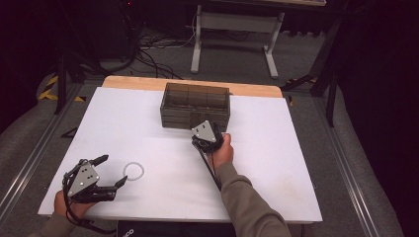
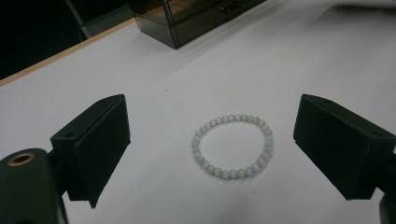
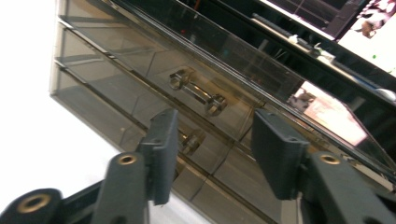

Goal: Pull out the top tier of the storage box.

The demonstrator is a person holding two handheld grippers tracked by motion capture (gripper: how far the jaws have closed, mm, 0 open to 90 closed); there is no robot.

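While both grippers sit over the white table (image 1: 276,163):
Right gripper (image 3: 212,154): centre frame, jaws half apart, nothing clamped, facing a drawer handle (image 3: 198,92) of the smoked acrylic drawer box (image 1: 195,104)
Left gripper (image 2: 210,149): lower left, jaws wide
Bead bracelet (image 2: 232,145): flat between them, untouched

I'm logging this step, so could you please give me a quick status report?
Left tongs open, bracelet on the table between them, untouched. Right tongs part open at drawer box, lined up on a handle, not gripping. Nothing in the way.
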